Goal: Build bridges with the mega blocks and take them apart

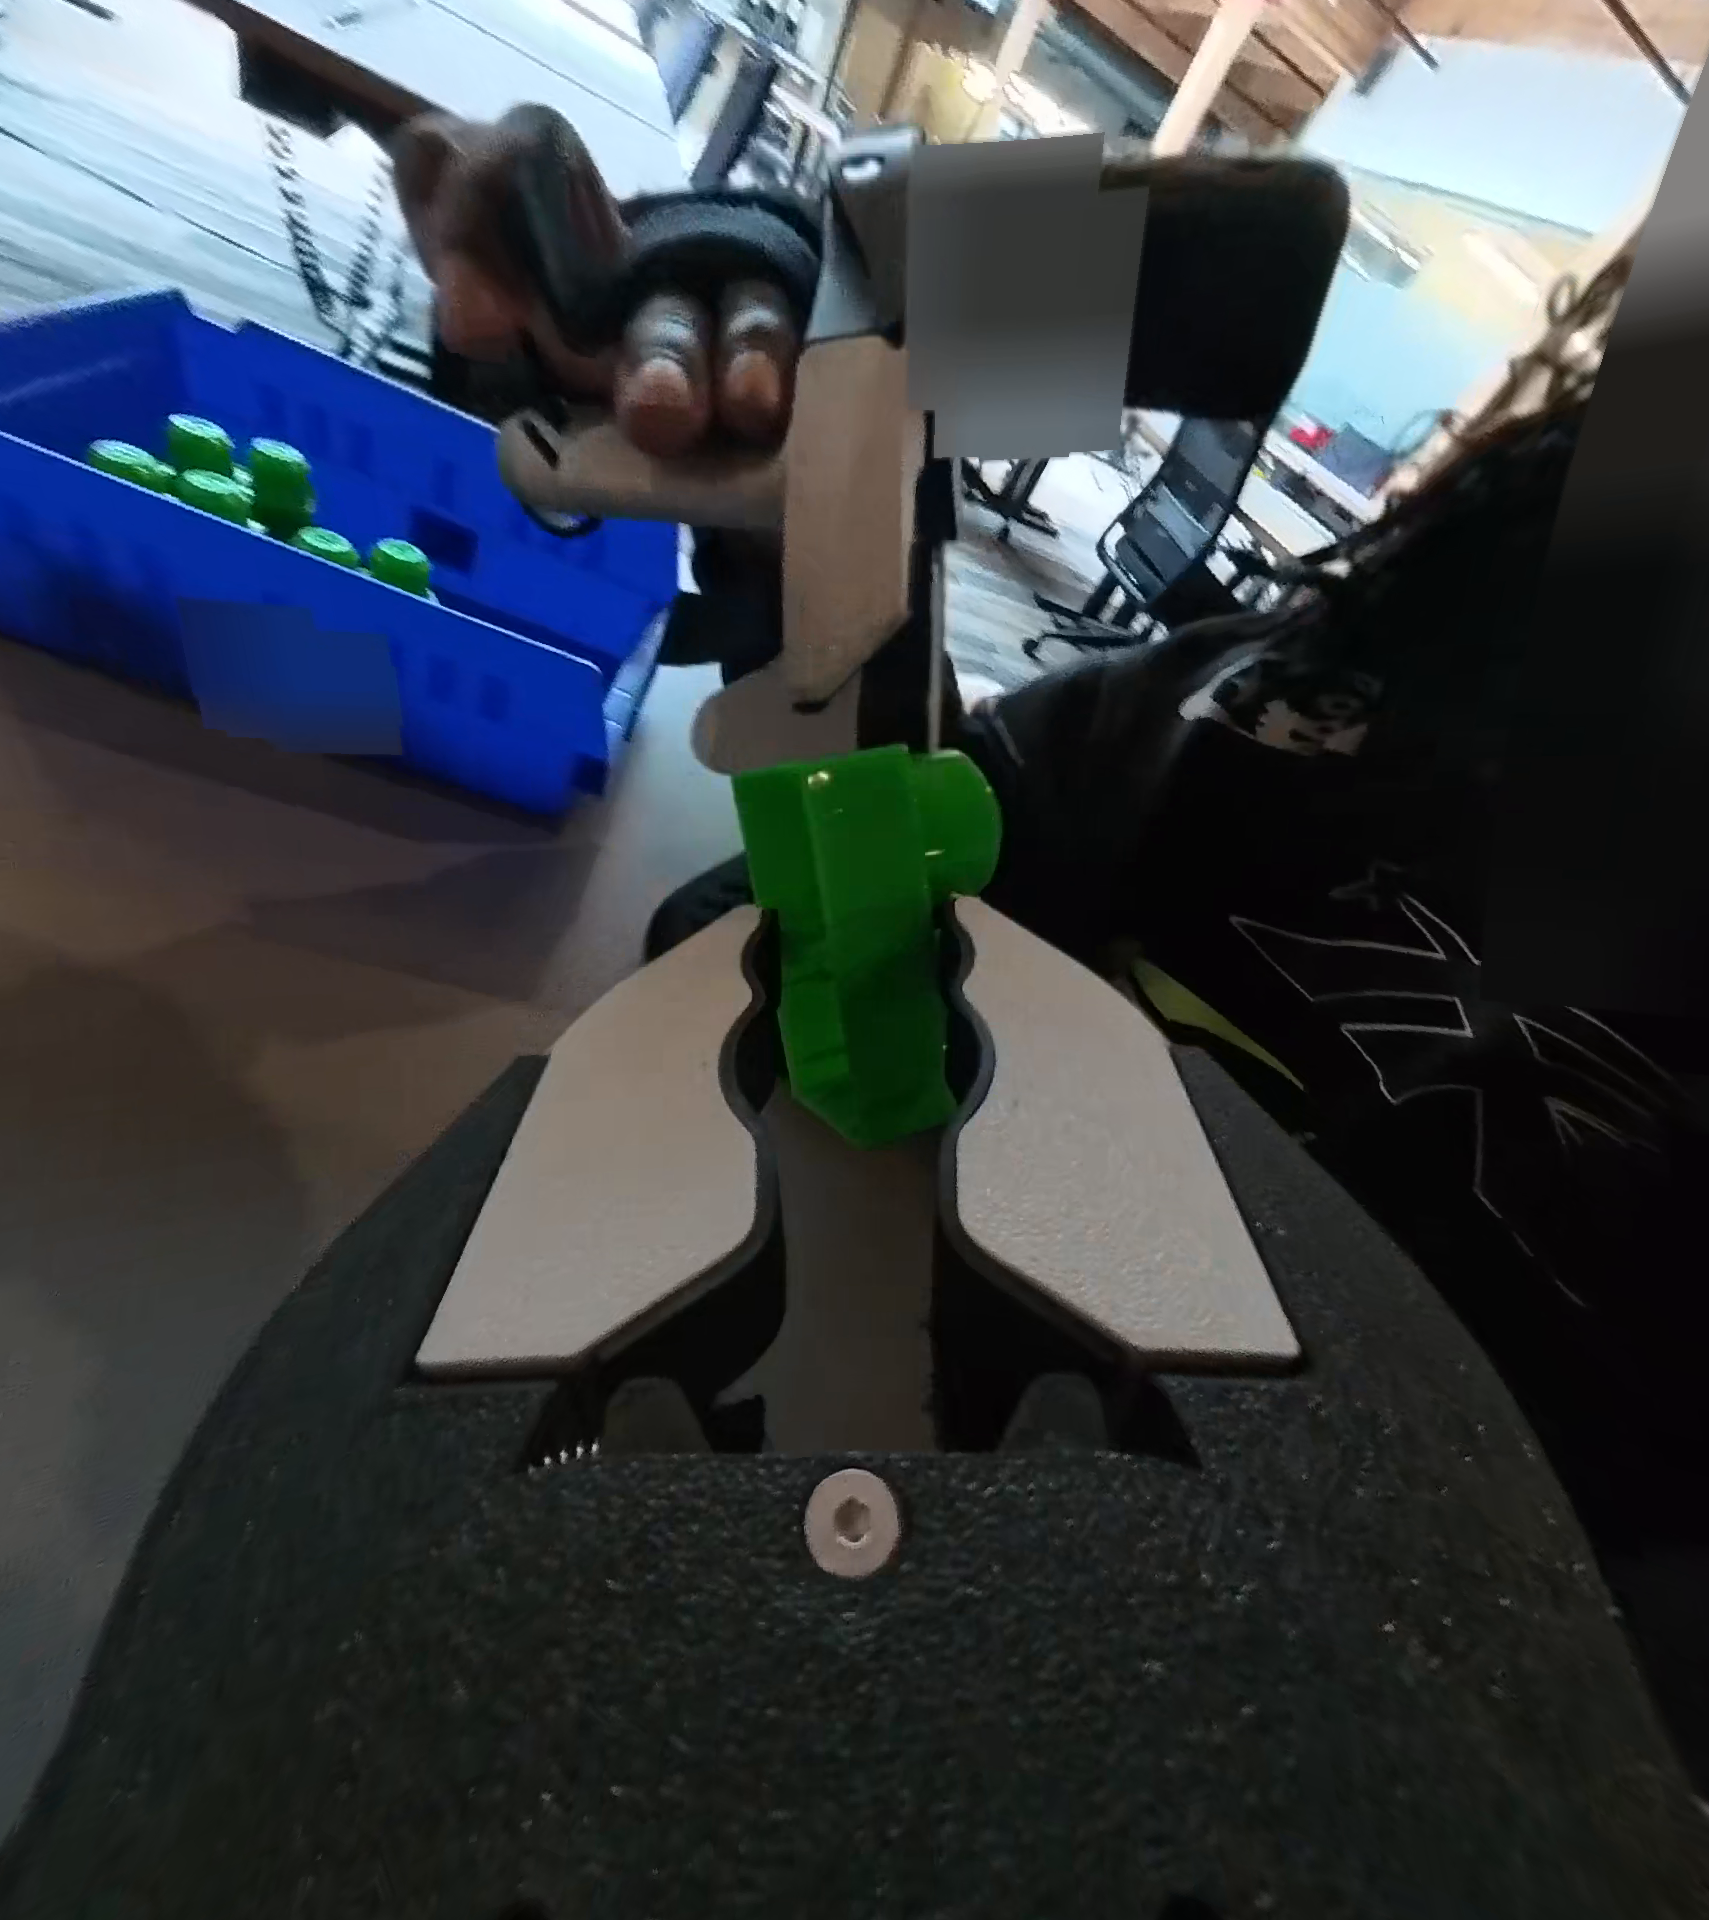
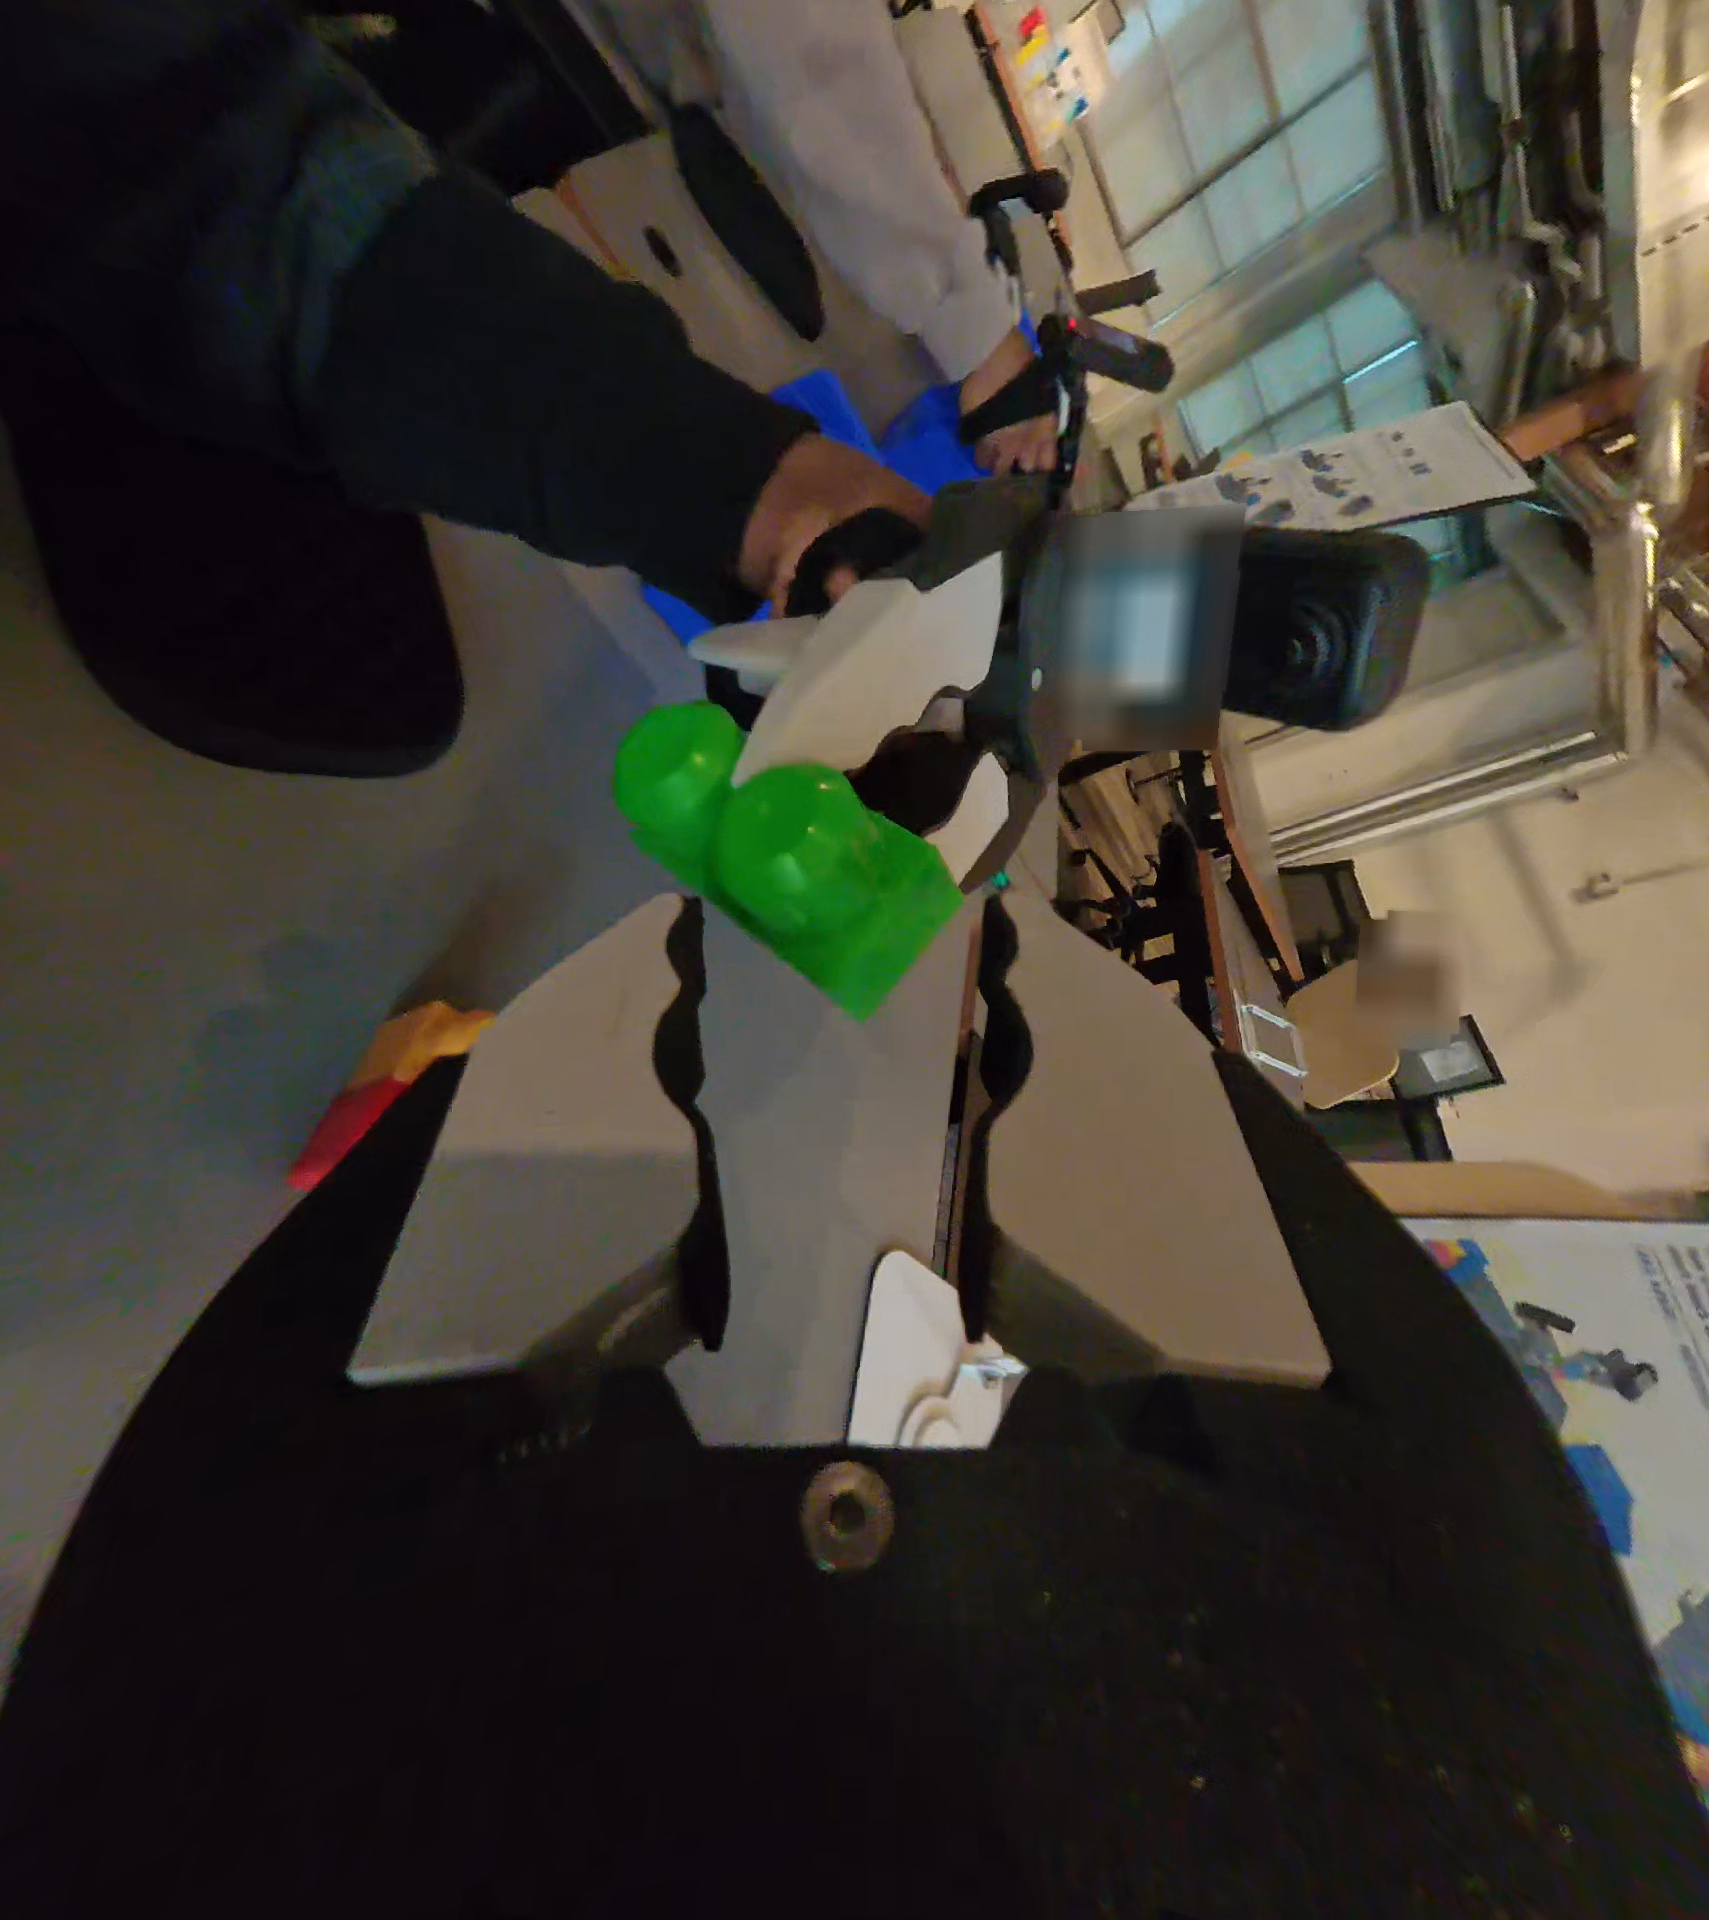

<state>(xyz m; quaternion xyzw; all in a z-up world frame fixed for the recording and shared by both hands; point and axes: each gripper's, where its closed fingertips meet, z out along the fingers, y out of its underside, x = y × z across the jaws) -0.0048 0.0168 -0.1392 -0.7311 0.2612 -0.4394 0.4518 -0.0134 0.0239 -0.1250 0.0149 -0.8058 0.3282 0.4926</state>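
So the whole thing is centering on one green block [image 1: 860, 956] that's being held up off the table [image 1: 154, 1091], with both grippers on it at once. In the left wrist view, the left gripper [image 1: 855, 935] is pinching the lower half of the green block between its pale fingers [image 1: 621, 1174], jaws closed down to about the block's width, and the block is sitting tilted with a round stud poking out to the right. The right gripper [image 1: 829, 717] is coming down onto the top of that same block, with a hand [image 1: 621, 312] wrapped around its handle. In the right wrist view, the right gripper [image 2: 834, 914] is sitting right at the green block [image 2: 788, 862], two studs facing the camera, but I honestly can't tell if its jaws are actually clamping the block or just touching it. The left gripper [image 2: 777, 717] is meeting the block from the far side, a black sleeve [image 2: 476, 353] behind it. Well to the left of and behind the green block, a blue bin [image 1: 310, 665] is resting on the table, holding more green blocks [image 1: 237, 488]. A red and yellow piece [image 2: 382, 1081] is peeking out just beside the right gripper's left finger.
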